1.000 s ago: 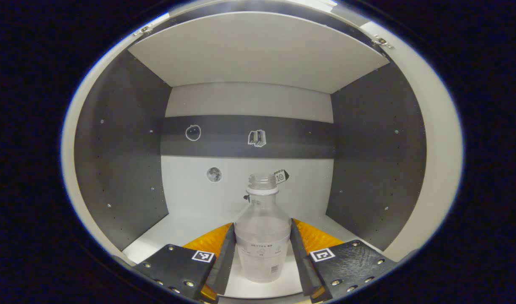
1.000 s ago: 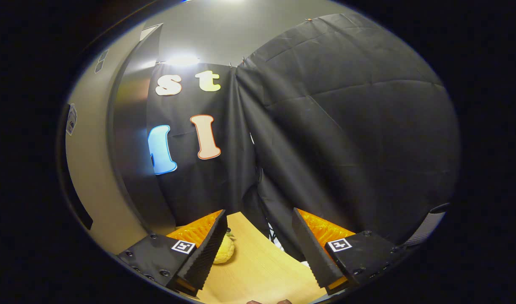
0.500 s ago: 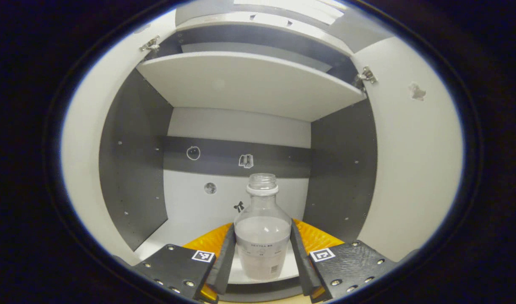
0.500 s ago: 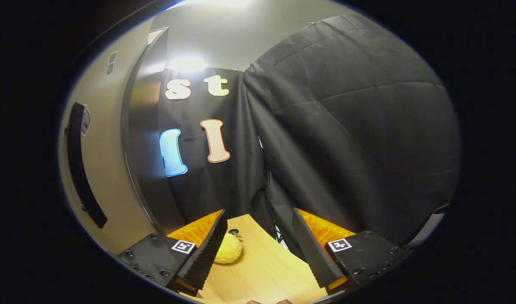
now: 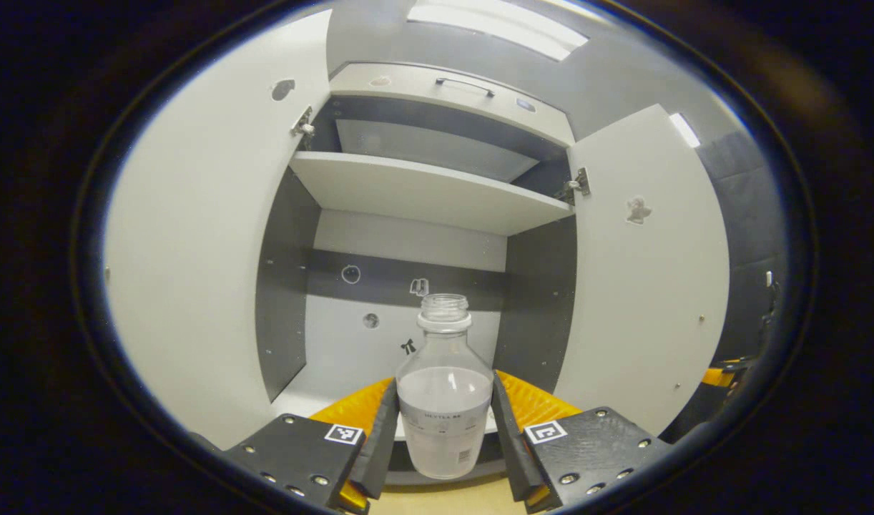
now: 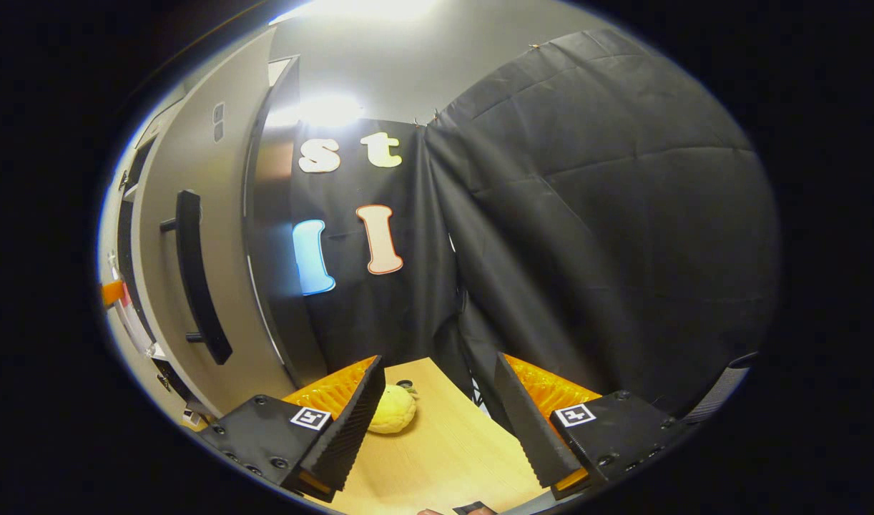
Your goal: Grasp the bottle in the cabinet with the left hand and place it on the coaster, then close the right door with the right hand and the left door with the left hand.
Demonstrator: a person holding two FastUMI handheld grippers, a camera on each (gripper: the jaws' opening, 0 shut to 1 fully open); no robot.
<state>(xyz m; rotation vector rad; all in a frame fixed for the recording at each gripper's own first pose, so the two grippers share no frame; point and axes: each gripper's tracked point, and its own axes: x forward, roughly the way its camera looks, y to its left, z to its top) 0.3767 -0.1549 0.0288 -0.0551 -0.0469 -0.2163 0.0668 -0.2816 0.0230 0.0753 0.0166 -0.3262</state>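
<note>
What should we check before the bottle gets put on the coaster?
1. Left gripper pinching the bottle on both sides: ok.
2. Bottle upright: ok.
3. Bottle has no cap and holds liquid, so keep it level: not ok for tipping.
4. Bottle out of the cabinet: ok, it seems past the front edge.
5. Where the coaster is: cannot tell.
6. Right gripper open and empty, next to the right door and its handle: ok.
</note>
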